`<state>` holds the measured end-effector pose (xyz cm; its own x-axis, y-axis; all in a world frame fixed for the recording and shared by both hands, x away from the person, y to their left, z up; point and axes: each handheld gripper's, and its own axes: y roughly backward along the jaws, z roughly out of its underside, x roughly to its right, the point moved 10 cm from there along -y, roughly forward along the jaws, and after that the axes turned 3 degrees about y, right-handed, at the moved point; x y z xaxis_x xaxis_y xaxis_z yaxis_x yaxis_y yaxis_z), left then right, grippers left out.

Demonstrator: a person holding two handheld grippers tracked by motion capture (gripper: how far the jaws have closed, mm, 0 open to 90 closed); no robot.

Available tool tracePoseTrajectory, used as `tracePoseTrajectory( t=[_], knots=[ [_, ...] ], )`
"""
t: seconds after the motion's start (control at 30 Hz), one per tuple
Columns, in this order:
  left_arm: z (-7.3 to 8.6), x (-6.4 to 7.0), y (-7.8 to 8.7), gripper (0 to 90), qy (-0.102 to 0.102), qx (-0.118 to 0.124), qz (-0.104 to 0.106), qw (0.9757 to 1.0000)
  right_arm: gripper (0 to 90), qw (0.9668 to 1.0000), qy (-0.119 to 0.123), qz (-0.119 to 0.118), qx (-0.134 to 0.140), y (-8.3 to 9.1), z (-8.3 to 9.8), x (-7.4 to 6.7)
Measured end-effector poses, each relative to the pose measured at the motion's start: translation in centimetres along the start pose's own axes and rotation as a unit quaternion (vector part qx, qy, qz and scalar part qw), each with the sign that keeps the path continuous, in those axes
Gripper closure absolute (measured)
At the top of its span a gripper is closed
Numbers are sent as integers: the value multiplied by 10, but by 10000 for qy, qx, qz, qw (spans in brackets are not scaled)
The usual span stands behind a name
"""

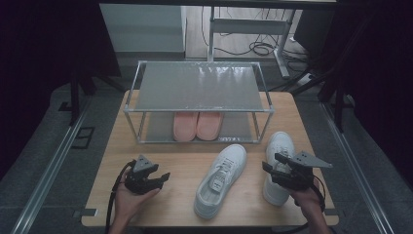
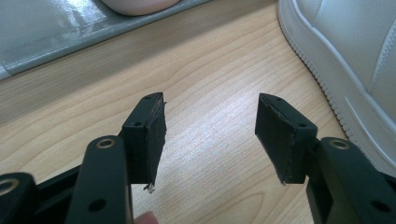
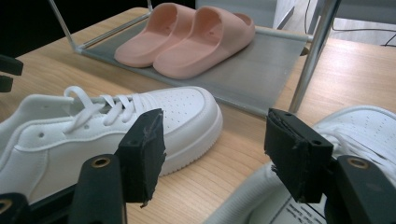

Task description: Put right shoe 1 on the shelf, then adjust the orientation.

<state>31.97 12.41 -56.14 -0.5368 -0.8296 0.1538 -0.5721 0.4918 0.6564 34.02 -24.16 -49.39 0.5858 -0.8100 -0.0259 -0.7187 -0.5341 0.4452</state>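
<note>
Wooden worktop (image 1: 160,180) carries a metal shoe rack (image 1: 197,87) at its far side, and a pair of pink slippers (image 1: 197,125) lies side by side on the low shelf of the rack. Two white sneakers lie in front of the rack. The middle sneaker (image 1: 220,179) rests tilted, its toe towards the rack. The right sneaker (image 1: 278,146) lies near the right edge, directly under the right tool (image 1: 271,163), whose jaws stand apart above it and hold nothing. The left tool (image 1: 163,177) is left of the middle sneaker, jaws wide apart over bare wood.
</note>
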Motion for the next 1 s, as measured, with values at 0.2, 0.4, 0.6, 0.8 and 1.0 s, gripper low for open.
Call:
tracePoseTrajectory(
  t=[0.2,0.4,0.6,0.8,1.0],
  knots=[
    [-1,-2,2,415,81,28,-8,10000,402,9999,61,-145,-41,-1,-2,-10],
    [-8,-3,2,411,141,77,22,9999,445,9995,117,-255,-125,2,1,-17],
    [-13,-2,-1,411,70,28,25,10000,528,9994,132,-265,-199,7,5,-22],
    [-18,-4,-3,412,80,23,42,10000,724,9990,105,-224,-377,9,12,-25],
    [-17,-9,-5,414,152,-22,-45,9999,869,9965,277,-386,-684,-2,19,-43]
  ],
)
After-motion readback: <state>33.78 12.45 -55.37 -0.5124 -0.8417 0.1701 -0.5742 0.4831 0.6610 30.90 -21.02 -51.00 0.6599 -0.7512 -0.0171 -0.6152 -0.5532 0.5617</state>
